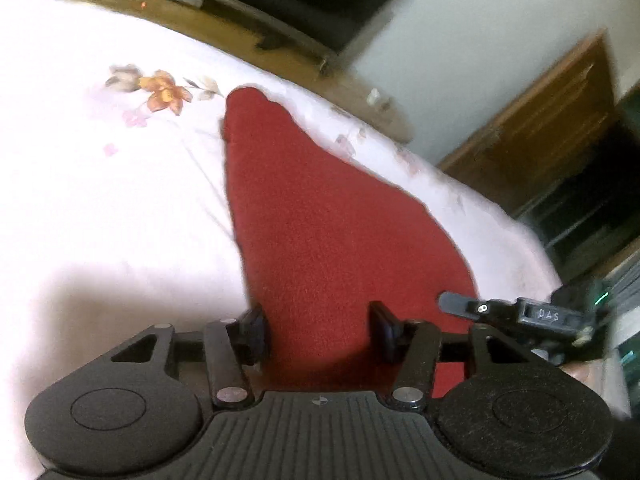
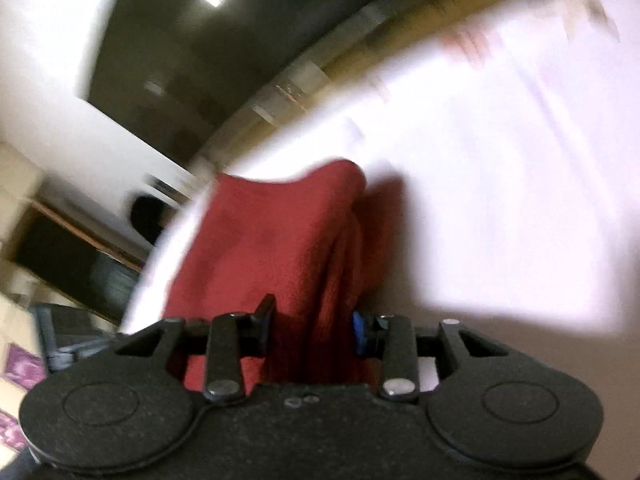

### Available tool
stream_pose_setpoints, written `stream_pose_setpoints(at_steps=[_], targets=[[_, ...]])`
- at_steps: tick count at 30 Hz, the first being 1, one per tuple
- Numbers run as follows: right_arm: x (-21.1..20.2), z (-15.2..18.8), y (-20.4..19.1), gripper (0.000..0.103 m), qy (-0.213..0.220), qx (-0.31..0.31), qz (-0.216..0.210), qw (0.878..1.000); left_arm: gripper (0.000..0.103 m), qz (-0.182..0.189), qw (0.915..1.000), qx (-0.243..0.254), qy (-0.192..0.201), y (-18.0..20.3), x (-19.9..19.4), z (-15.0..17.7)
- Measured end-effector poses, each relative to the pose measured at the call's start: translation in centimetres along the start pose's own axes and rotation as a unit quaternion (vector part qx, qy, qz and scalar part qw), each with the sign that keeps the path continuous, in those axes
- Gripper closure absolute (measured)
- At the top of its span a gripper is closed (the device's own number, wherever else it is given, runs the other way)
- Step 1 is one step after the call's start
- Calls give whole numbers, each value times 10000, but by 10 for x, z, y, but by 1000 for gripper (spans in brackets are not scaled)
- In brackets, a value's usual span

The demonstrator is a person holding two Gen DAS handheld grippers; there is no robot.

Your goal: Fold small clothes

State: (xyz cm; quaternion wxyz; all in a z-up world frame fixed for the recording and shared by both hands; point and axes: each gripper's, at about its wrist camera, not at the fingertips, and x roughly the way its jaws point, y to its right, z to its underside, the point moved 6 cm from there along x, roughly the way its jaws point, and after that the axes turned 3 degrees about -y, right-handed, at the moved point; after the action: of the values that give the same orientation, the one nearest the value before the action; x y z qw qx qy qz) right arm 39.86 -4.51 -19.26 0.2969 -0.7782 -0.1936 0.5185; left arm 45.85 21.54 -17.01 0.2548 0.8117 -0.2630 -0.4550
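Here "DAS" marks the right gripper [image 1: 448,300] beside the red cloth [image 1: 320,220].

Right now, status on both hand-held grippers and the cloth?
Left hand-held gripper open, straddling the red cloth. Right hand-held gripper open around a raised fold. Cloth on the white floral bedsheet. Nothing in the way.

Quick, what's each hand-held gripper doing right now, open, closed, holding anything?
Left hand-held gripper: open, straddling the red cloth, not clamping it.
Right hand-held gripper: open, red cloth between its fingers, not pinched.
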Motion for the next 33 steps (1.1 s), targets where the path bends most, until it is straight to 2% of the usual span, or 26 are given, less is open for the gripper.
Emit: stream_pose_setpoints(at_steps=[1,3,5,8,11,14,15,18,20,21,22,25,29,33], targets=[[1,2,3,61,211,43,-167,9996,49,68,9999,-127,67,-3,-2,2],[-1,0,8,61,278,274,-253,9989,48,-58,9999,67,116,3,-4,3],[-5,-2,4,61,246,119,-87,9996,47,-239,9995,191,121,7,-7,0],[-22,-5,-8,56,368,-160,349,9986,47,-591,9958,568,396,18,-29,-6],[-50,-1,-29,59,622,-731,597,9936,47,-690,9923,769,687,39,-53,-8],[-70,13,-48,65,741,-1138,661,9885,47,-569,9908,944,782,58,-66,-1],[-72,17,-51,69,737,-1218,680,9875,47,-633,9900,1030,729,62,-63,2],[-57,29,-60,70,599,-1594,917,9811,47,-1140,9848,1189,558,63,-42,14],[-31,34,-46,72,271,-1670,1459,9747,47,-1483,9784,1349,503,60,-34,16],[-24,37,-40,69,192,-1718,1656,9709,47,-1604,9758,1407,471,59,-34,17],[-24,39,-36,65,227,-1708,1686,9705,47,-1639,9756,1395,434,58,-34,17],[-27,39,-28,65,243,-1396,1569,9774,47,-1577,9778,1338,325,54,-41,24],[-44,43,-40,68,346,-1397,1582,9769,47,-1586,9765,1410,370,62,-54,34],[-57,49,-54,66,468,-1405,1468,9780,47,-1541,9770,1436,336,63,-60,45]])
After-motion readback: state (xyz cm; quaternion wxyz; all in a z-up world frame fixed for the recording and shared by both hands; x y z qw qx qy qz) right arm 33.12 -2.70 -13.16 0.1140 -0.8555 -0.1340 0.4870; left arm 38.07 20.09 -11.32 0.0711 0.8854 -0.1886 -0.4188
